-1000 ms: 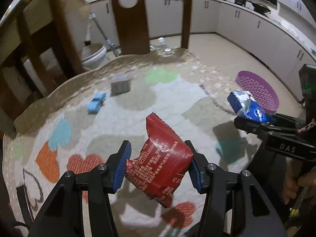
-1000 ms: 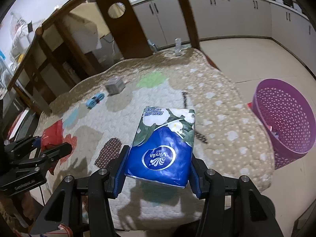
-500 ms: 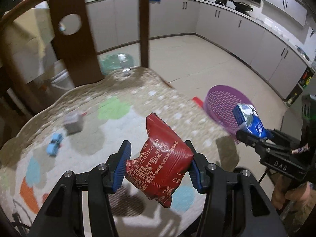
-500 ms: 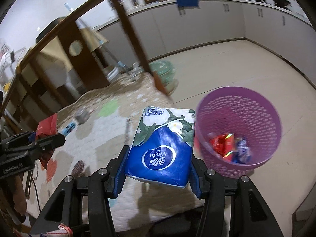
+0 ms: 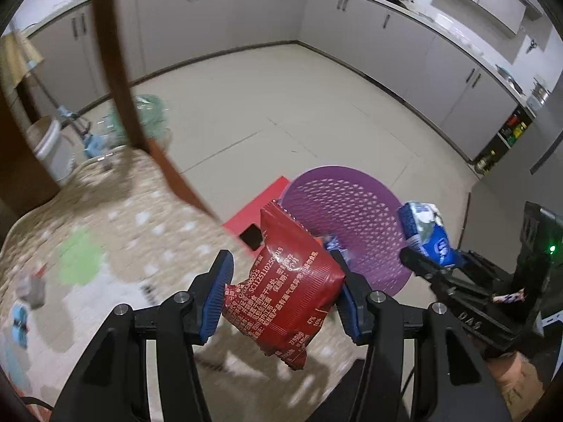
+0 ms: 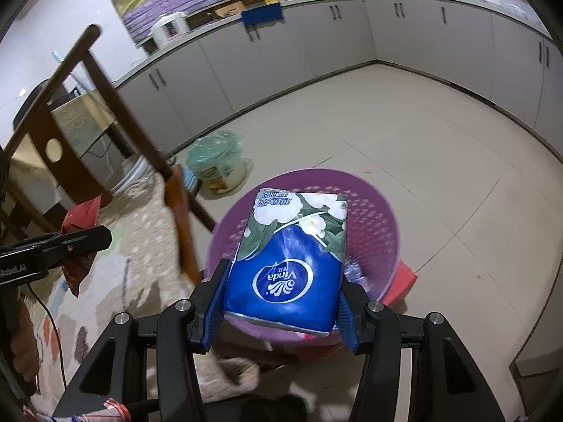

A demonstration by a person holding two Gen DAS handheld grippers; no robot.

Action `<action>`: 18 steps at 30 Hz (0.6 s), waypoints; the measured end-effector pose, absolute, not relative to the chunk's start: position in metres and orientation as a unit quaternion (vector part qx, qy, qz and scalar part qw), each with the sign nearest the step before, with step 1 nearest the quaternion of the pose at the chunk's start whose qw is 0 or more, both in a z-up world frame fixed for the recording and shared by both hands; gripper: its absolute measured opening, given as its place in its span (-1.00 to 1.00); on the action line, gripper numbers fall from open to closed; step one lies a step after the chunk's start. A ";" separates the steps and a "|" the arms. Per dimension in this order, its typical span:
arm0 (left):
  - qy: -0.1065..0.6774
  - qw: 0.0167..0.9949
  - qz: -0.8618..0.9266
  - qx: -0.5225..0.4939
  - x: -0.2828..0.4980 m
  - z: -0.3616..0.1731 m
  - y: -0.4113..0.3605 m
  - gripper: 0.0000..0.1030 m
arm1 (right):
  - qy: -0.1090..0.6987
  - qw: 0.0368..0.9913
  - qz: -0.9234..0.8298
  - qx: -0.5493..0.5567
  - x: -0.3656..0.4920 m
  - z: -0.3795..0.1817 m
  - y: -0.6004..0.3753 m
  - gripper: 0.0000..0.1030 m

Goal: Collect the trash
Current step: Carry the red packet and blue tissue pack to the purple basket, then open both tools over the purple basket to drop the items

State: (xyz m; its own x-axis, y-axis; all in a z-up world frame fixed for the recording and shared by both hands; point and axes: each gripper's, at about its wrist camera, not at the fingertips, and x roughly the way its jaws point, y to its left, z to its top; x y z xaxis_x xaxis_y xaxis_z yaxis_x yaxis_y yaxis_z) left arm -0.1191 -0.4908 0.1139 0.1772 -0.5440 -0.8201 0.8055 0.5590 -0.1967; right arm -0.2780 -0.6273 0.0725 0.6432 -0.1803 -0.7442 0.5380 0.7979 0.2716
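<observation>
Currently, left gripper point(image 5: 283, 293) is clamped on the red snack bag point(image 5: 281, 295) and right gripper point(image 6: 281, 299) on the blue tissue pack point(image 6: 286, 263), above the purple basket point(image 6: 383, 225).

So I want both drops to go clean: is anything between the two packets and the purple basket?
Nothing visible is. The tissue pack in the right gripper hangs over the open purple basket. The red snack bag in the left gripper is near the rim, beside the chair leg.
</observation>
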 end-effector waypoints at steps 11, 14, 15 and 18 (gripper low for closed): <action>0.452 0.744 -0.473 0.133 -0.119 0.113 -0.550 0.41 | 0.384 0.866 -0.211 0.241 -0.264 0.051 -0.659 0.16; 0.454 0.742 -0.477 0.125 -0.118 0.116 -0.547 0.46 | 0.387 0.863 -0.216 0.241 -0.262 0.048 -0.662 0.23; 0.454 0.743 -0.476 0.127 -0.118 0.116 -0.545 0.47 | 0.386 0.863 -0.218 0.243 -0.263 0.048 -0.662 0.27; 0.451 0.754 -0.457 0.138 -0.119 0.118 -0.531 0.47 | 0.383 0.863 -0.220 0.247 -0.269 0.049 -0.661 0.31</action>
